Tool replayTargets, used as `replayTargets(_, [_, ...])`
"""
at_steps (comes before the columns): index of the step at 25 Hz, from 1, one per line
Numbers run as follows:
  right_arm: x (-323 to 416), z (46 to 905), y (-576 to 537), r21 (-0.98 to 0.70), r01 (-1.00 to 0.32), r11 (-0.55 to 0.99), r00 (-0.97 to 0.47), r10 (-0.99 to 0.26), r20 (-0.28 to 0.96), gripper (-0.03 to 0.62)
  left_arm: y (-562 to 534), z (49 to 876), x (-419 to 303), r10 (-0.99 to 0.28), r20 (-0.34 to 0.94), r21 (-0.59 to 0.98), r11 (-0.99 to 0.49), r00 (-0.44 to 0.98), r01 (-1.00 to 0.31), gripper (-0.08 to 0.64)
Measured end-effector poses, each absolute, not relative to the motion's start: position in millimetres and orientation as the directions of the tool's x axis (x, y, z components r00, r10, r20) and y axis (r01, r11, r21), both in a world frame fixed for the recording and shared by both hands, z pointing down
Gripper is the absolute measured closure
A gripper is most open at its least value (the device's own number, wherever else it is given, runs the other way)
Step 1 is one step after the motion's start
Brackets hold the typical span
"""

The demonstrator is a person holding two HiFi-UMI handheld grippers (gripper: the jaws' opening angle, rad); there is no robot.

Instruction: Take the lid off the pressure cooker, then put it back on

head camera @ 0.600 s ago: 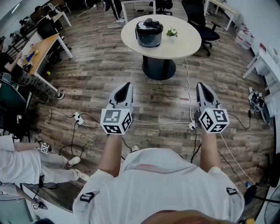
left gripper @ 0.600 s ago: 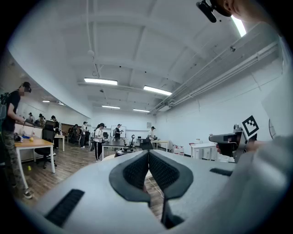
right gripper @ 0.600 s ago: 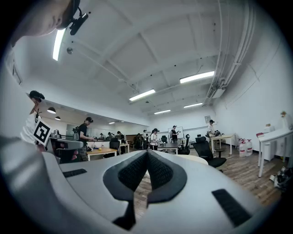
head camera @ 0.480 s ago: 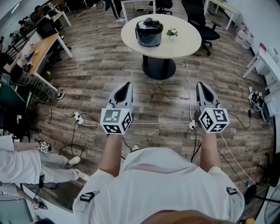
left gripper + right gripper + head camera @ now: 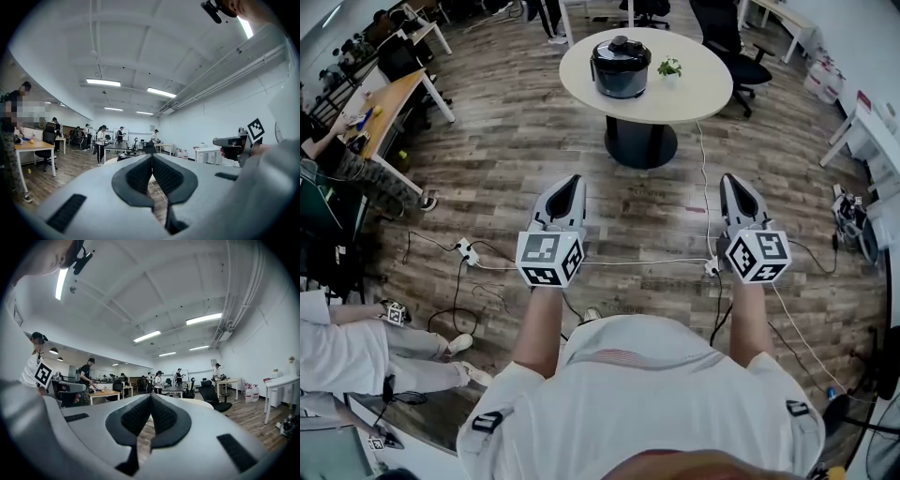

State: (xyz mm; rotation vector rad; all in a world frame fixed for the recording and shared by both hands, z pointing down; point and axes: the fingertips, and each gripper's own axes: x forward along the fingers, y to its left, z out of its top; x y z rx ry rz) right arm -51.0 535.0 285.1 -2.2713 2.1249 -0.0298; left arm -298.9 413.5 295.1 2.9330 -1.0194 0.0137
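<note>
Nearest: white short-sleeved shirt (image 5: 637,375) of soft cloth, with a forearm reaching forward at either side. Left gripper (image 5: 572,182): smooth grey moulded shell tapering to a point, with dark ribbed pads inside. Its jaws are pressed together along their length with nothing between them, and it is held level. A white marker cube (image 5: 548,258) with black square patterns sits at its rear. Right gripper (image 5: 729,180): same build, with a like cube. Its jaws are also closed tight and empty, and it is held level, parallel to the left one and well apart from it. Beneath both: floor (image 5: 487,159) of matt wood-grain planks in mixed brown and grey, crossed by a thin white cable (image 5: 637,263). Beyond: round table (image 5: 698,94) with a pale smooth top on a single dark pedestal with a disc foot. On it, left of centre: pressure cooker (image 5: 620,75), a squat dark cylinder. Its domed black lid (image 5: 621,49) is seated on top, with a knob at the middle. The cooker stands far ahead of both grippers, across the floor, nearer the left one's line; neither touches it. Just right of the cooker: small potted plant (image 5: 669,68), green leaves in a pale pot. Behind the table: black office chair (image 5: 727,37).
</note>
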Motion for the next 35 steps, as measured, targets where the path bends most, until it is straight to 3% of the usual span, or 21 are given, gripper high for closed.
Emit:
replayTargets(7, [-76.0, 285.2, 513.3, -0.064, -0.996, -0.058, 0.059, -0.998, -0.024, 0.595, 393.6, 302.9, -312.9, -0.591, 0.025, 0.044, -0.805, 0.806, -0.592, 0.555])
replayTargets(14, [-140.6, 296.3, 447.8, -0.079, -0.995, -0.063, 0.064, -0.998, -0.011, 0.595, 331.7, 319.9, -374.2, -0.577, 0.04, 0.064, -0.813, 0.816, -0.578, 0.555])
replayTargets(20, [-185.2, 313.5, 397.6, -0.059, -0.998, -0.037, 0.034, -0.998, 0.05, 0.595, 287.3, 337.4, -405.7, -0.566, 0.049, 0.1, -0.817, 0.823, -0.568, 0.555])
replayTargets(28, [-165.4, 320.0, 314.9, -0.057, -0.998, -0.003, -0.001, -0.997, 0.081, 0.595, 216.1, 353.0, -390.1, -0.581, 0.071, 0.131, -0.801, 0.811, -0.585, 0.555])
replayTargets(35, [-88.1, 322.1, 219.5, -0.075, -0.996, 0.057, -0.062, -0.996, 0.064, 0.595, 135.2, 348.6, -317.1, -0.624, 0.082, 0.106, -0.77, 0.777, -0.63, 0.555])
